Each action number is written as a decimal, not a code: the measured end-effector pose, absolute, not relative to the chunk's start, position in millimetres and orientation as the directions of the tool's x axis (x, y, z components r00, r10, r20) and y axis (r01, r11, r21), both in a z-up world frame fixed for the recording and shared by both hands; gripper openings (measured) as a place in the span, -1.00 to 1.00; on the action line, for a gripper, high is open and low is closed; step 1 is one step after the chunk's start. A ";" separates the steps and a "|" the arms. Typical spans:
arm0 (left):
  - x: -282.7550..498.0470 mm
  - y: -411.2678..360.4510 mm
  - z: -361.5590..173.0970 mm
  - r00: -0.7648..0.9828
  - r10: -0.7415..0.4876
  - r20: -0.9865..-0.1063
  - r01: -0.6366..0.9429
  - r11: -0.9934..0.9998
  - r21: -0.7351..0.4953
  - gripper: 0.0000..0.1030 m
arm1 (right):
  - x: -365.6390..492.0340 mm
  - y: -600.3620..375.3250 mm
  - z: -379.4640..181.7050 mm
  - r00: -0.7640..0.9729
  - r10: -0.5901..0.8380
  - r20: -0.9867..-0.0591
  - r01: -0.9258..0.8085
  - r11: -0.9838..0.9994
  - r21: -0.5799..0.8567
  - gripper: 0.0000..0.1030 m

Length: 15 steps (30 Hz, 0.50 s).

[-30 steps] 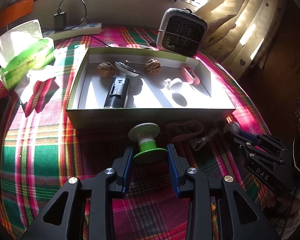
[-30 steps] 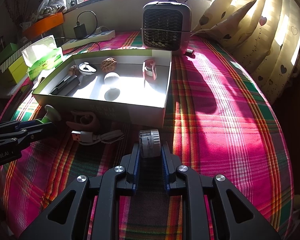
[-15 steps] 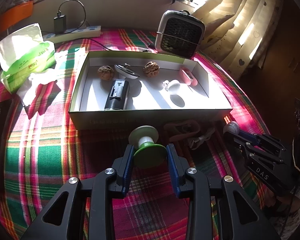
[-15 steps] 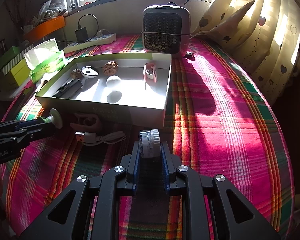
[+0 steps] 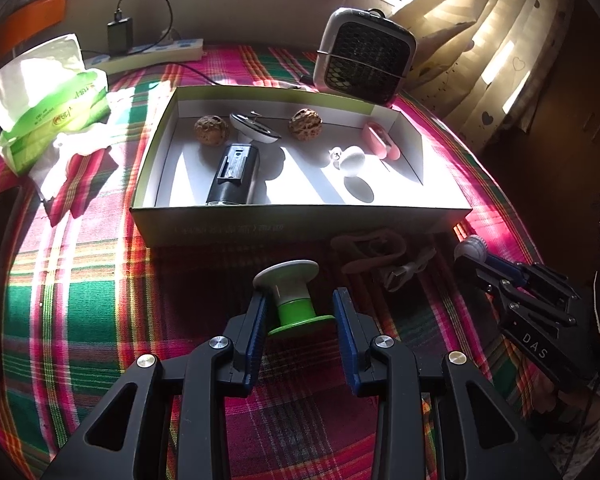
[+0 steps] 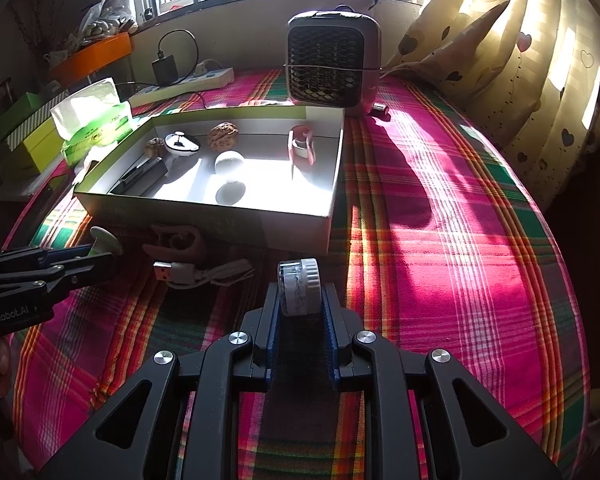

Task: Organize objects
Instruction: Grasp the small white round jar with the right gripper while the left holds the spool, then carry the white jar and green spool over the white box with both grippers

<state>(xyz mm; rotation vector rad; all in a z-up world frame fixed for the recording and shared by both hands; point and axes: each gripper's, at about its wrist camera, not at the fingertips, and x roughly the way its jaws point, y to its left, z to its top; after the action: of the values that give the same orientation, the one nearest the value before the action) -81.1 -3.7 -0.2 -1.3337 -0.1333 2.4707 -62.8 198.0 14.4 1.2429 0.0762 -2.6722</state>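
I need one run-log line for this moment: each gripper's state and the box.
left gripper: shut on green spool | right gripper: shut on round jar | box: open, beyond both | USB cable: on cloth

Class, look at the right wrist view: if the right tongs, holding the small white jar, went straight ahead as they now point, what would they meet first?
Most likely the near right corner of the cardboard box, struck by the small white jar held in the right tongs. Depth is unclear; slightly higher, they might pass over the wall.

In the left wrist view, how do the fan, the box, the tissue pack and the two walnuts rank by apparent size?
1. box
2. tissue pack
3. fan, close to the pack and farther away, so unsure
4. left walnut and right walnut, alike
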 end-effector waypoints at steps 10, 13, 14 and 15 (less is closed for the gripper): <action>-81.7 -0.8 1.6 -0.521 0.300 -0.799 -0.237 -0.950 -0.202 -0.42 | -62.8 198.5 13.3 -0.626 -0.156 -0.764 0.198 -0.979 0.038 -0.61; -81.7 -1.9 2.7 -0.522 0.300 -0.799 -0.234 -0.951 -0.203 -0.42 | -62.2 198.5 14.1 -0.628 -0.157 -0.762 0.200 -0.979 0.038 -0.61; -81.3 -2.2 3.5 -0.521 0.305 -0.797 -0.237 -0.949 -0.208 -0.42 | -62.2 198.4 14.6 -0.629 -0.158 -0.762 0.200 -0.979 0.038 -0.61; -81.0 -2.0 4.7 -0.520 0.310 -0.796 -0.240 -0.947 -0.212 -0.42 | -62.1 198.4 15.3 -0.629 -0.159 -0.761 0.201 -0.979 0.038 -0.61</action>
<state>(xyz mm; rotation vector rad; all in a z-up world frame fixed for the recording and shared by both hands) -81.0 -2.0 4.7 -1.3260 -0.1074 2.4914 -62.1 198.4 15.3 1.2380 0.0744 -2.6677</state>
